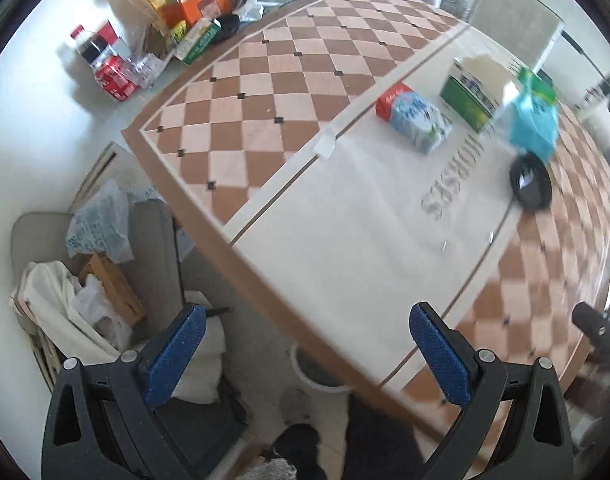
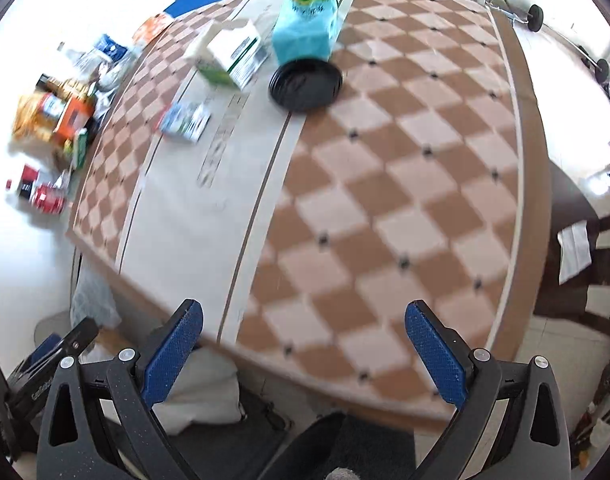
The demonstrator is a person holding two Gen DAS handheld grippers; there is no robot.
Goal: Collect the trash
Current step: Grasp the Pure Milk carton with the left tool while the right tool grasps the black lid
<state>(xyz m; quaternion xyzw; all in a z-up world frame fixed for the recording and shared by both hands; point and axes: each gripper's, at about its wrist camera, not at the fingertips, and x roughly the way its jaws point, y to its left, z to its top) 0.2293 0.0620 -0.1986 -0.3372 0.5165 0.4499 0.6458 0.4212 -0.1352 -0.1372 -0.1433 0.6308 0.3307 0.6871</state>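
Blue-padded, the left claw (image 1: 307, 354) and right claw (image 2: 303, 350) both gape wide and empty above the checkered worktop's (image 2: 385, 200) near edge, well apart from the far black lid (image 2: 305, 84).

Glossy black plastic lid (image 2: 305, 84) — printed cardboard carton (image 2: 231, 57).

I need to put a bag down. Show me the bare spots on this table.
Free: the checkered tablecloth between the black round lid and the near edge, and the cream centre strip nearer than the small blue-and-red carton. Crowded: the far-corner pile of boxes.
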